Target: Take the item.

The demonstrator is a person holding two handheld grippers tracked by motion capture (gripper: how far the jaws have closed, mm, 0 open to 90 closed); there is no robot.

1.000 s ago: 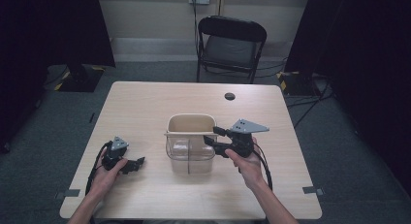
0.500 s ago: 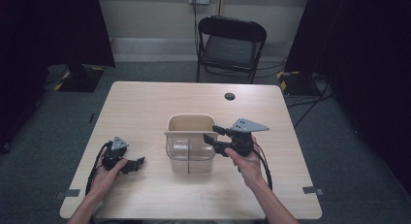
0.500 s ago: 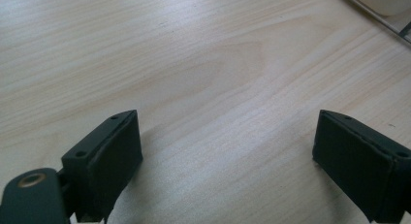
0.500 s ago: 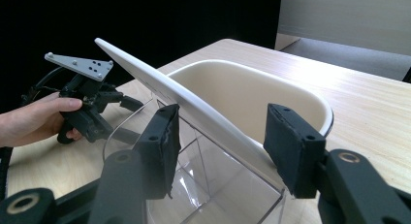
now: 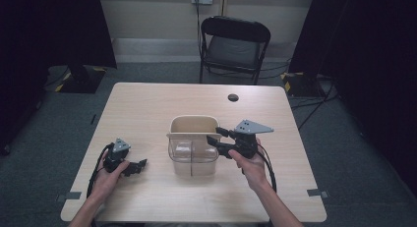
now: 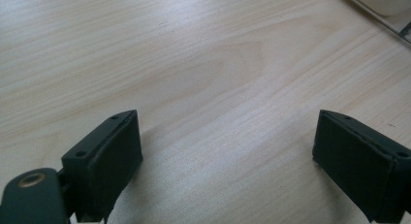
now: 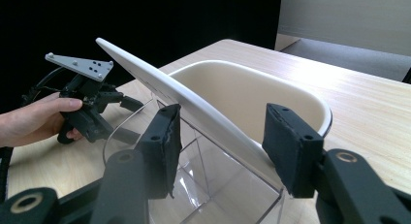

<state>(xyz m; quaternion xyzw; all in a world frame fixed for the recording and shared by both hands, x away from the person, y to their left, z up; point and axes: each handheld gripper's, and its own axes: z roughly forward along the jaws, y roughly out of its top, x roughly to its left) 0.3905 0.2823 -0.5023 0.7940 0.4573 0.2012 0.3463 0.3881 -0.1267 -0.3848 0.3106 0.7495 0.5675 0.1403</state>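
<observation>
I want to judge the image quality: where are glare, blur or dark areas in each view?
High view: even light on the table, dark curtains at both sides. Left gripper view: the near pads are soft. Right gripper view: glare on the far table, black background behind the bin.

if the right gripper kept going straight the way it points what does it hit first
Probably the cream lid tilted on the clear container. In the right gripper view it lies straight ahead between the jaws of the right gripper, its edge near the left pad; whether they touch it is unclear.
</observation>
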